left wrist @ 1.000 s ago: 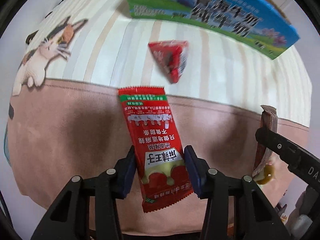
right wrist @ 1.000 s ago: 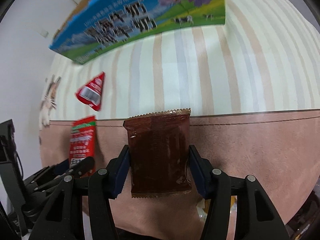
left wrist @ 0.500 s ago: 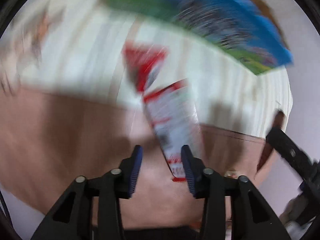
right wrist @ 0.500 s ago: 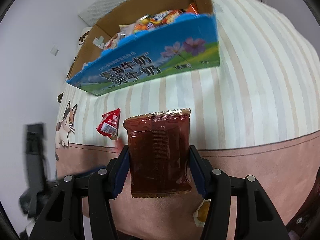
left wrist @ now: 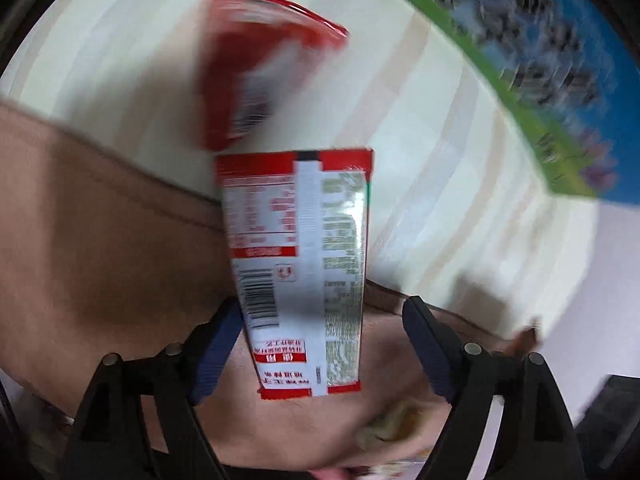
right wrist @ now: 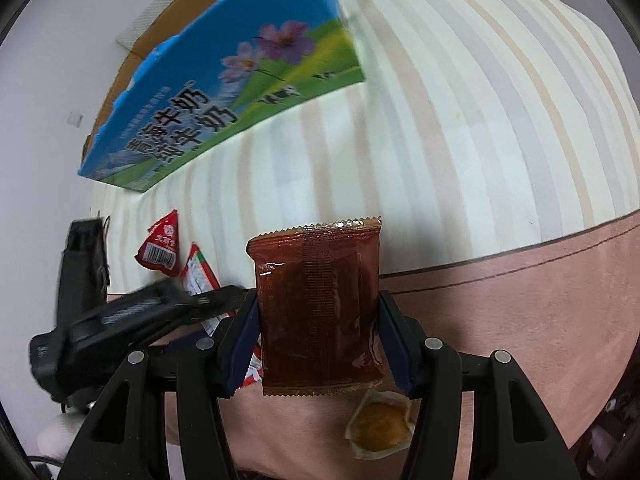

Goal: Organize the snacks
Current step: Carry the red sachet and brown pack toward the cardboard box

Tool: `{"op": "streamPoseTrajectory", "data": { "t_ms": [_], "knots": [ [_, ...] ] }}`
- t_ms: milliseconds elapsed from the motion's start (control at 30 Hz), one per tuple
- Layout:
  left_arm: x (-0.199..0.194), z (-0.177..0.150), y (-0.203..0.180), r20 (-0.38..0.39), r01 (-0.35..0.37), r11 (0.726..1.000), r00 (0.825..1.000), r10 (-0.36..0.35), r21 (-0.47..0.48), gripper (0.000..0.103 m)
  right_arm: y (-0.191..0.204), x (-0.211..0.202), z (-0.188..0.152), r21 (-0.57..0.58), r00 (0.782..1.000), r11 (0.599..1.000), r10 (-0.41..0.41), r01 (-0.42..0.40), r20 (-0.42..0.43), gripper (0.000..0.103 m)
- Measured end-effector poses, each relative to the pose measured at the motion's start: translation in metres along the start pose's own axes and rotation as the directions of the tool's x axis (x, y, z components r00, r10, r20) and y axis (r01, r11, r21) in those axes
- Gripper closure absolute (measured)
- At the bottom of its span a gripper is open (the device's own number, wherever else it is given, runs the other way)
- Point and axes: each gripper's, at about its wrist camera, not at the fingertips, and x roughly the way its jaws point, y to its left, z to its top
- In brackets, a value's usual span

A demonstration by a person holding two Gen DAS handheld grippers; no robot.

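Striped/pink cloth [right wrist: 460, 152]; L gripper [left wrist: 320, 344] opening round red packet [left wrist: 298, 264], R gripper [right wrist: 318, 340] pinching brown packet [right wrist: 318, 308].

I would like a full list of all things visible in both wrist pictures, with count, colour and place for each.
Long red and white snack packet: 1, back side showing, between the opening left claw fingers, right pad apart from it.
Triangular red snack packet: 1, on the striped cloth.
Brown foil snack packet: 1, clamped in the right claw.
Yellow snack in clear wrapper: 1, on the pink cloth edge.
Blue and green printed carton: 1, at the back.
Striped cream cloth: 1, covering the surface.
Left claw: 1, black.
Right claw: 1, black.
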Motion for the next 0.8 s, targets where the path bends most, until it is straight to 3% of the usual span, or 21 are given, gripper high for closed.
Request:
{"op": "streamPoseTrajectory", "data": {
  "t_ms": [67, 100, 133, 200, 367, 533, 667, 800],
  "knots": [
    [-0.003, -0.005, -0.006, 0.039, -0.032, 0.999, 0.999, 0.031, 0.039, 0.029, -0.004, -0.001, -0.001, 0.011, 1.0, 1.0, 0.009, -0.009, 0.0, 0.044],
    [-0.005, -0.008, -0.008, 0.054, -0.058, 0.996, 0.997, 0.054, 0.069, 0.045, -0.004, -0.002, -0.002, 0.011, 1.0, 1.0, 0.01, -0.01, 0.002, 0.044],
    [-0.007, -0.012, -0.011, 0.067, -0.08, 0.992, 0.995, 0.073, 0.099, 0.053, -0.004, -0.004, -0.003, 0.009, 1.0, 1.0, 0.015, -0.015, 0.008, 0.044],
    [-0.012, -0.016, -0.009, 0.073, -0.089, 0.987, 0.994, 0.079, 0.136, 0.058, -0.003, -0.006, -0.004, 0.007, 1.0, 1.0, 0.023, -0.023, 0.013, 0.044],
    [-0.032, -0.023, 0.007, 0.112, -0.149, 0.973, 0.985, 0.13, 0.176, 0.059, 0.001, -0.01, -0.006, -0.002, 0.999, 0.999, 0.049, -0.049, 0.018, 0.044],
    [-0.06, -0.031, -0.01, 0.202, -0.213, 0.944, 0.966, 0.164, 0.252, 0.06, 0.016, -0.018, -0.004, -0.046, 0.997, 0.996, 0.076, -0.075, 0.028, 0.044],
    [-0.095, -0.035, -0.039, 0.284, -0.23, 0.917, 0.949, 0.137, 0.325, 0.06, 0.033, -0.036, 0.006, -0.083, 0.992, 0.991, 0.114, -0.109, 0.052, 0.044],
    [-0.136, -0.024, -0.074, 0.339, -0.18, 0.914, 0.939, 0.05, 0.364, 0.06, 0.051, -0.062, 0.027, -0.12, 0.983, 0.982, 0.159, -0.148, 0.089, 0.044]
  ]
}}
